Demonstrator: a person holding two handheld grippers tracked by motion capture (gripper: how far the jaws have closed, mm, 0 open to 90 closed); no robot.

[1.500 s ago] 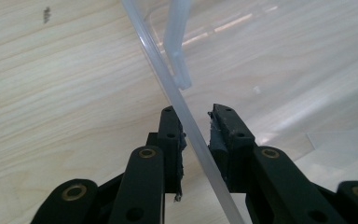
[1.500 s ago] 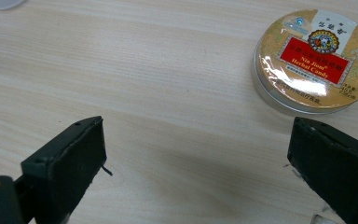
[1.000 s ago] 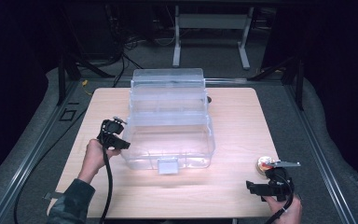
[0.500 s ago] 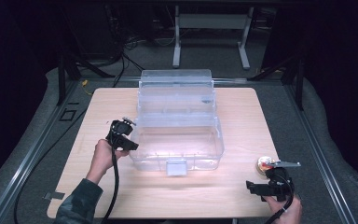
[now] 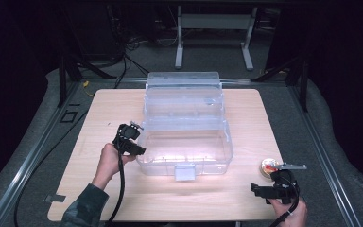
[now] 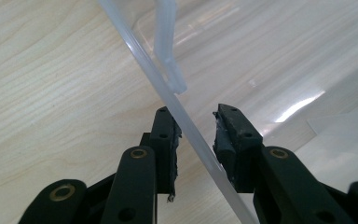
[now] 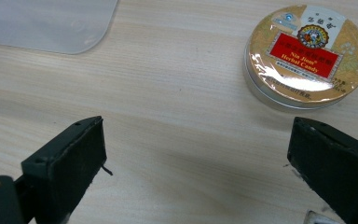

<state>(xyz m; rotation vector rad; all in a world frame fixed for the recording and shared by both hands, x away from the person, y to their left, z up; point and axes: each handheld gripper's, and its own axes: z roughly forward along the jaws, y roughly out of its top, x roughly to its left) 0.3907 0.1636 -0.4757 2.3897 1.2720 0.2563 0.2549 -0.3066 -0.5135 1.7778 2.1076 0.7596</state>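
Left gripper (image 5: pixel 133 140): jaws narrow, straddling the left wall of the clear plastic box (image 5: pixel 185 137), one inside, one outside. Box: mid-surface, lid raised. Surface (image 5: pixel 246 118): pale wood. Round candy tin (image 5: pixel 268 166): front right. Right gripper (image 5: pixel 263 190): jaws wide, empty. Room: dark, grey floor (image 5: pixel 38 142), cables.

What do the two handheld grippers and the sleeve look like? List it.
Left gripper: black, two jaws with brass-coloured rivets and dark pads, black cable trailing down. Right gripper: black, grey three-cornered plate on top, black cable, broad flat pads. The left forearm wears a dark greenish patterned sleeve.
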